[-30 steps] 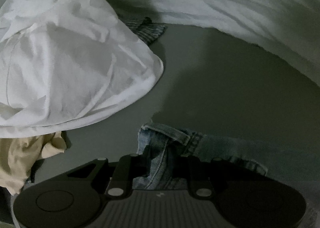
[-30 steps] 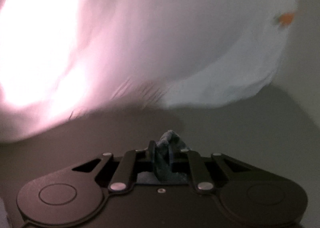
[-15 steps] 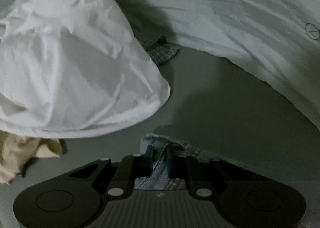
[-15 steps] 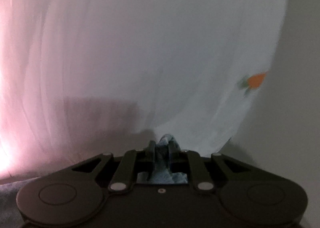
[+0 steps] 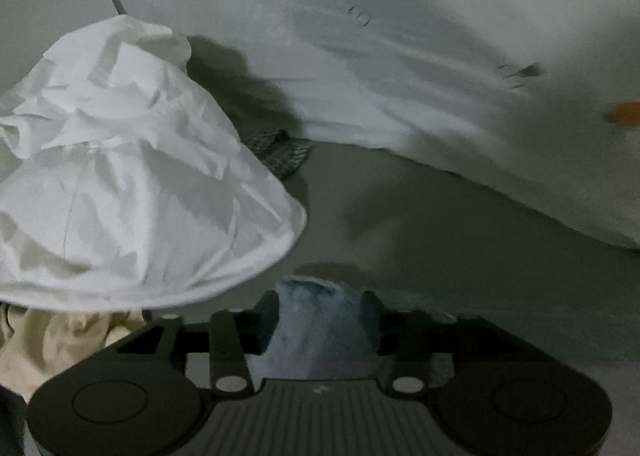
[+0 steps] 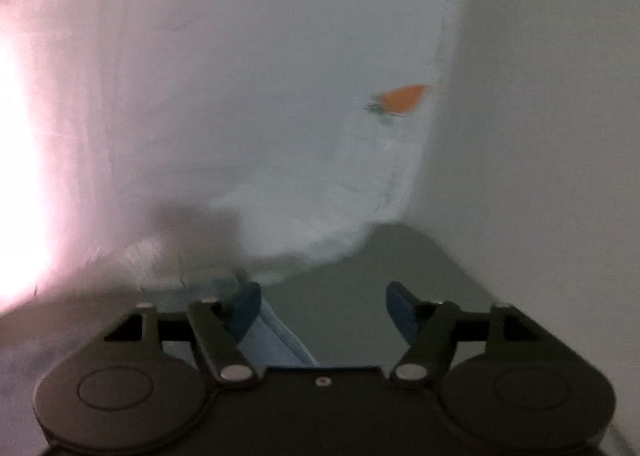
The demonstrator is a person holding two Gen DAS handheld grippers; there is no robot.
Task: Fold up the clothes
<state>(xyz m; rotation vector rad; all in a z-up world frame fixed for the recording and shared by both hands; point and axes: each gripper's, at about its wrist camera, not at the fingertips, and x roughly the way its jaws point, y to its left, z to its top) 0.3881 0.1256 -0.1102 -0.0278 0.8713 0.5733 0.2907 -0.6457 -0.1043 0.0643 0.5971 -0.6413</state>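
Note:
A blue denim garment (image 5: 320,328) lies bunched between the parted fingers of my left gripper (image 5: 320,308), low over the grey surface (image 5: 460,256); I cannot tell if the fingers press on it. In the right wrist view my right gripper (image 6: 322,302) is open, and a strip of the same denim (image 6: 272,344) lies by its left finger (image 6: 244,308), loose. A big white cloth with orange carrot prints (image 6: 400,98) fills the view ahead of it.
A crumpled white garment (image 5: 132,192) is heaped at the left. A cream cloth (image 5: 60,340) lies under its near edge. A dark checked cloth (image 5: 284,152) peeks out behind it. The white carrot-print cloth (image 5: 460,68) covers the back and right.
My right gripper was shut on the denim and has opened, letting it go. My left gripper's fingers have spread apart around the denim. Both views have shifted toward the white cloth.

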